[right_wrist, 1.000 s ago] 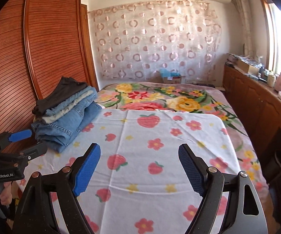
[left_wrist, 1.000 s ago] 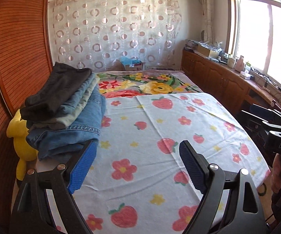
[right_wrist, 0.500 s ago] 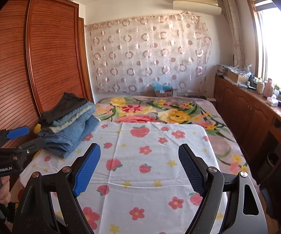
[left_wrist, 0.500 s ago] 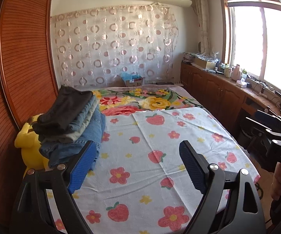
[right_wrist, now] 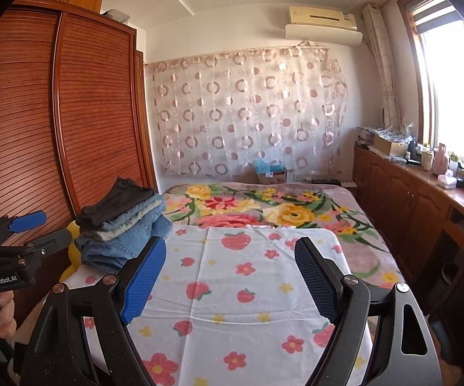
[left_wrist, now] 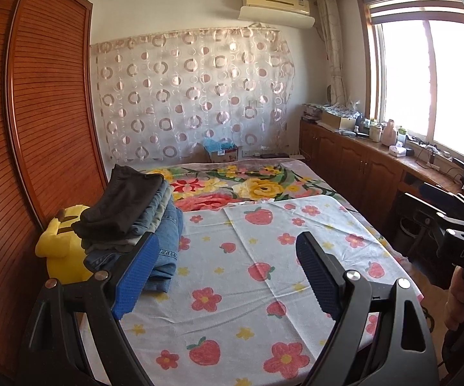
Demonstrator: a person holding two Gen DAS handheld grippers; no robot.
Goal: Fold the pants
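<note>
- The left gripper (left_wrist: 227, 268) and right gripper (right_wrist: 230, 273) both have jaws spread wide, holding nothing.
- Below them lies a strawberry-print sheet (left_wrist: 232, 289) on the bed.
- Folded pants (right_wrist: 119, 225) are stacked at middle left, beside the wooden wardrobe (right_wrist: 71, 112).
- A curtain (left_wrist: 193, 96) hangs at upper centre.

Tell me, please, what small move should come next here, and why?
Probably bring the left gripper toward the stack of folded pants to take the dark top pair. Both it and the right gripper are open and empty, and the strawberry sheet holds no pants to fold.
</note>
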